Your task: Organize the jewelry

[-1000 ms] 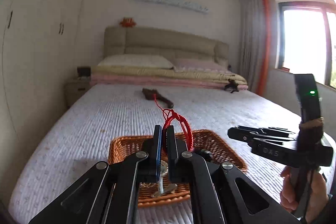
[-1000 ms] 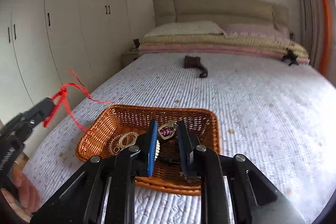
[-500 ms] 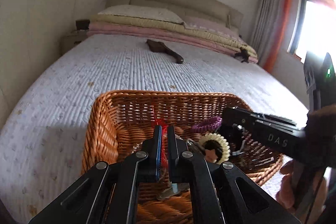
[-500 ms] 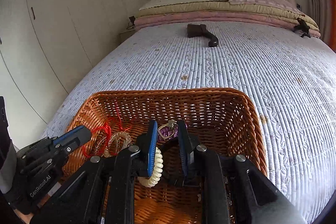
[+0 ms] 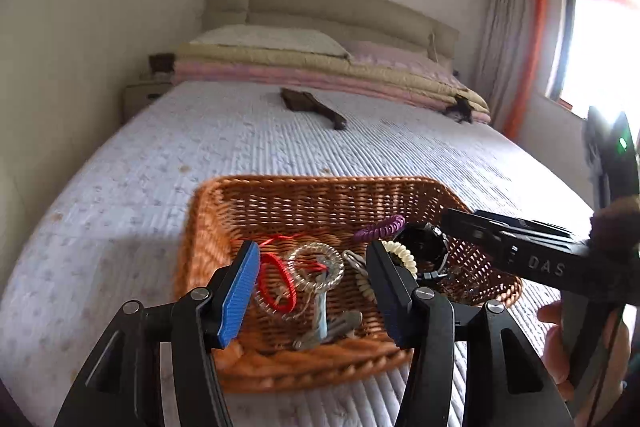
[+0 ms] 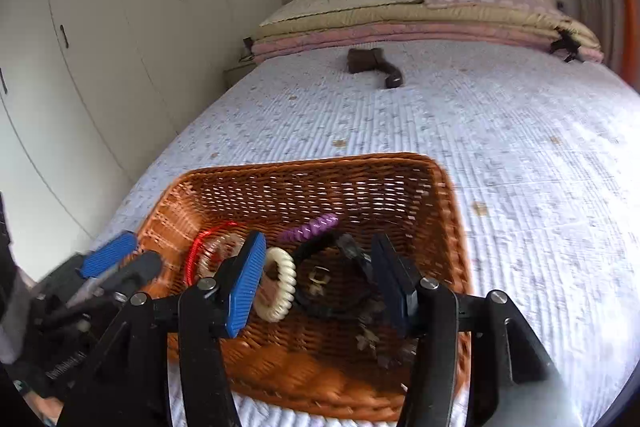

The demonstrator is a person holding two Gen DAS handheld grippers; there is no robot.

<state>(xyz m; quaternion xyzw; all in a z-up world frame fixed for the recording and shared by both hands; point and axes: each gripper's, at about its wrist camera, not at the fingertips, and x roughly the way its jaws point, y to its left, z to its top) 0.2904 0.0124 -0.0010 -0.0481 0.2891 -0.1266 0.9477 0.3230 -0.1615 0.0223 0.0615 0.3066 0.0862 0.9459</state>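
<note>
A woven brown basket [image 5: 320, 183] sits on the bed and holds the jewelry. My left gripper [image 5: 312, 259] hangs over its left half with jaws opening and nothing pressed between them. Below it lie a red cord bracelet [image 5: 276, 283] and a clear coil ring [image 5: 316, 267]. My right gripper [image 6: 318, 247] is over the basket [image 6: 320, 163] too, jaws opening. A cream coil band [image 6: 280, 283] lies loose by its left pad, beside a black watch [image 6: 340, 291] and a purple coil [image 6: 310, 227]. Each view shows the other gripper [image 5: 452, 223] [image 6: 124, 261] at its edge.
The basket rests near the foot of a quilted white bed [image 6: 500, 147]. A dark brown object [image 6: 372, 65] lies further up, before folded quilts and pillows. Wardrobe doors [image 6: 100, 27] stand left, a bright window [image 5: 596, 51] right. A person's hand [image 5: 556, 339] holds the right gripper.
Both grippers came down over the basket and their jaws parted. The red cord left the left jaws and the cream coil left the right jaws; both now lie in the basket.
</note>
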